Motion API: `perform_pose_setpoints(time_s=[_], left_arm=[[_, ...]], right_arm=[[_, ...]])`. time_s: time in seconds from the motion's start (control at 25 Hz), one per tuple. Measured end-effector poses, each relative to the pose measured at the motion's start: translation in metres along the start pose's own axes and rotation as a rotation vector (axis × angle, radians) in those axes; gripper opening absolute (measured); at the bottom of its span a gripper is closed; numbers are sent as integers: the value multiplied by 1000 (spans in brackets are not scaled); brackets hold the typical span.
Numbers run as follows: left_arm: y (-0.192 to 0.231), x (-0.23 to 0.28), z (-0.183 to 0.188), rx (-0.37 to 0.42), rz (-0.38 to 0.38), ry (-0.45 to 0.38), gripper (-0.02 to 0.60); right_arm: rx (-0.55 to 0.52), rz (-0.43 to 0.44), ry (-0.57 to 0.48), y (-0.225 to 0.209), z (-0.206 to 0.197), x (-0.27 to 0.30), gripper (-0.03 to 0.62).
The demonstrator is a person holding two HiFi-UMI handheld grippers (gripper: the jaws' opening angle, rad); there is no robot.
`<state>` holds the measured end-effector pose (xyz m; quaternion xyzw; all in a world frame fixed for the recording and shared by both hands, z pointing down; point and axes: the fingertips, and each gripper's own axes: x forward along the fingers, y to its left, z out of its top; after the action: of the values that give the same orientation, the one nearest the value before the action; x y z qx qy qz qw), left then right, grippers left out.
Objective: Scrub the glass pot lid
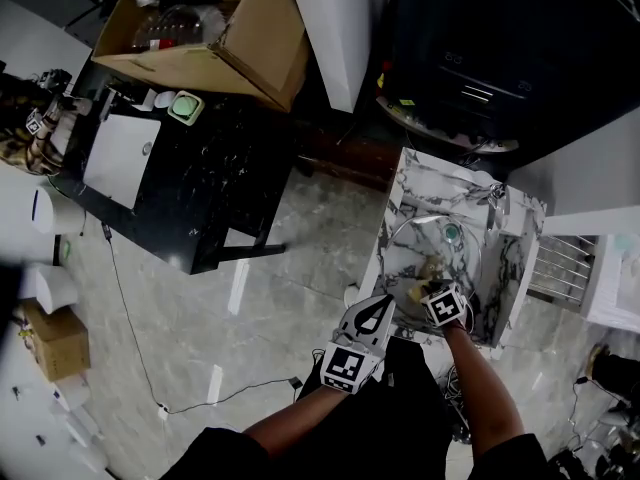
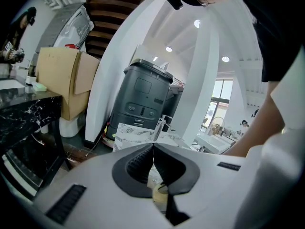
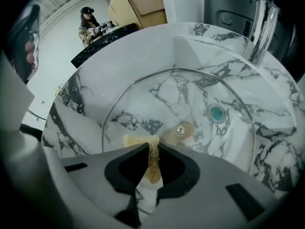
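Note:
A glass pot lid [image 3: 190,94] with a metal rim lies in the marble sink [image 3: 143,46], its beige knob [image 3: 180,130] facing up. My right gripper [image 3: 153,149] is shut on a yellowish scrub sponge [image 3: 152,161], which rests on the glass just left of the knob. In the head view the lid [image 1: 447,258] fills the basin [image 1: 410,183], with the right gripper [image 1: 428,288] over its near side. My left gripper [image 1: 382,306] hovers by the sink's near left corner. Its jaws [image 2: 153,145] are shut, with nothing seen between the tips.
A teal drain [image 3: 217,112] shows through the glass, and a chrome faucet [image 3: 259,25] stands at the sink's far right. Left of the sink stand a black table [image 1: 200,183] and a cardboard box [image 1: 225,38]. A cable [image 1: 140,358] crosses the floor. A person [image 3: 88,25] stands far off.

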<state>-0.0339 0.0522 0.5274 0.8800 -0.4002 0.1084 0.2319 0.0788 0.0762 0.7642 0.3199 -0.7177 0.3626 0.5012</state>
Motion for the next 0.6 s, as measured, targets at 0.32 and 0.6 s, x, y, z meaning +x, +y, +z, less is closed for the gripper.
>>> perform_pose_setpoints(time_s=[0.32,0.6], left_arm=[[11,4,4,-9,-13,4,17],[23,8,6,-6,-16,-4,17]], right_arm=[[-12,22,-21,15,22,5,61],[0,39,-79,25,51,10,61]])
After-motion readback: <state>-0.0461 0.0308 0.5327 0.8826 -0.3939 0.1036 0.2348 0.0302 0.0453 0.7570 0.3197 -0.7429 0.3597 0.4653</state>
